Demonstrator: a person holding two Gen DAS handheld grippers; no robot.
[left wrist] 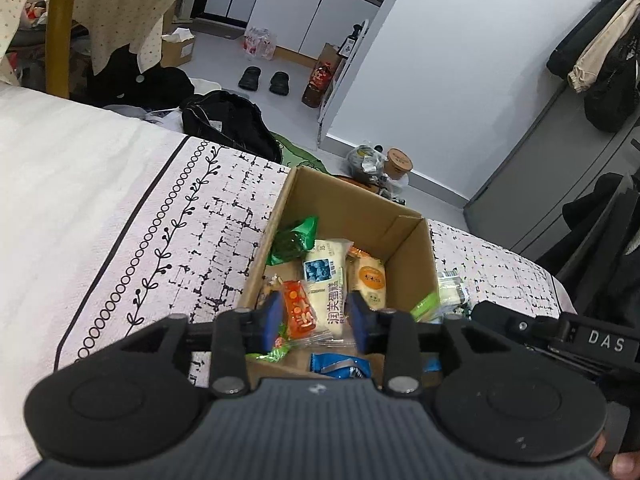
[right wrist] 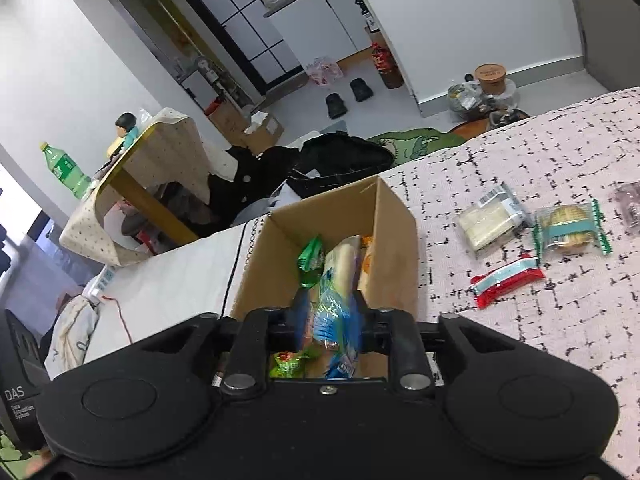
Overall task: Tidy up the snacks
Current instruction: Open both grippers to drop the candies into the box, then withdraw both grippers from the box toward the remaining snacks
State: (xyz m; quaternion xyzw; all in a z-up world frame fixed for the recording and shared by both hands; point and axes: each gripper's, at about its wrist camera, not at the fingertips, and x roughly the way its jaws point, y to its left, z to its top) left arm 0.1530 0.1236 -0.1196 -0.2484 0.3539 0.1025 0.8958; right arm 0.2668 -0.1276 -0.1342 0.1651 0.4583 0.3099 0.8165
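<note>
A brown cardboard box [left wrist: 412,248] stands open on the patterned bedspread and holds several snack packets: a green one [left wrist: 294,238], a white one [left wrist: 326,280], an orange-marked one [left wrist: 372,280] and a blue one [left wrist: 340,366]. My left gripper [left wrist: 314,320] hovers over the box, its blue pads shut on an orange packet [left wrist: 298,312]. My right gripper [right wrist: 330,320] is over the same box [right wrist: 396,240], shut on a blue-green packet [right wrist: 334,316]. A red packet [right wrist: 506,280], a white packet [right wrist: 490,220] and a round biscuit packet [right wrist: 570,226] lie on the bed right of the box.
The right gripper's body [left wrist: 560,332] shows beside the box in the left view. Beyond the bed edge lie a black bag [left wrist: 228,124], slippers [left wrist: 264,80], a bottle [left wrist: 320,80] and a draped table [right wrist: 140,184]. A cable [right wrist: 120,312] runs along the bed's left side.
</note>
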